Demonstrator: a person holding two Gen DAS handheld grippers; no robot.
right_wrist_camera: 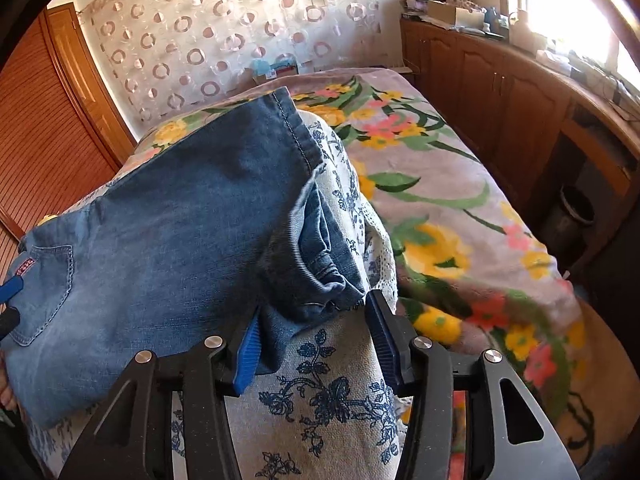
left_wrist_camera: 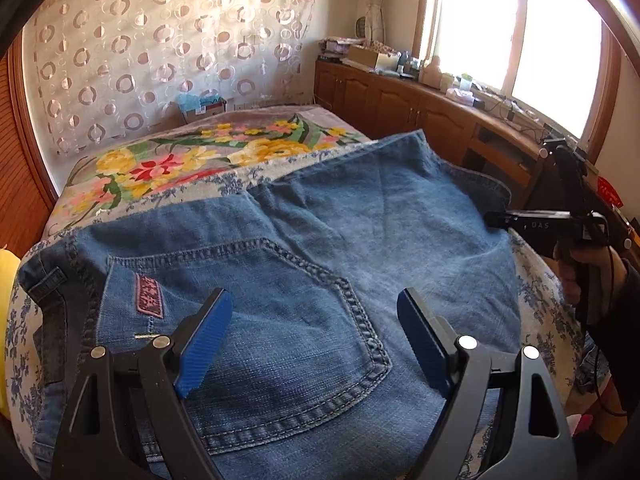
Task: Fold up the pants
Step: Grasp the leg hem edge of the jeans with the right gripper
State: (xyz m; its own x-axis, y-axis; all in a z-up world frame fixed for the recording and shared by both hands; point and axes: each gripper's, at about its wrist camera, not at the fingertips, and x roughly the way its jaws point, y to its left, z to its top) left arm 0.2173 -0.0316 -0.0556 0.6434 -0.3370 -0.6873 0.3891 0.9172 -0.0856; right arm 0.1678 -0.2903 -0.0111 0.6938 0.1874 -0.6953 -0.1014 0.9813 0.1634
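Note:
Blue denim pants (left_wrist_camera: 304, 240) lie folded on a blue-flowered cloth on the bed, back pocket (left_wrist_camera: 256, 312) up. My left gripper (left_wrist_camera: 316, 344) is open and hovers just above the pocket at the waist end. My right gripper (right_wrist_camera: 312, 336) is open at the pants' right edge, its blue pads either side of a bunched denim fold (right_wrist_camera: 320, 264); it also shows in the left wrist view (left_wrist_camera: 496, 220). The pants show in the right wrist view (right_wrist_camera: 168, 232), hem (right_wrist_camera: 296, 128) toward the far wall.
A floral blanket (right_wrist_camera: 440, 208) covers the bed beyond and right of the pants. Wooden cabinets (left_wrist_camera: 400, 104) with clutter run along the right under a bright window. A patterned curtain (left_wrist_camera: 160, 48) hangs at the far wall. A wooden door (right_wrist_camera: 48, 128) stands left.

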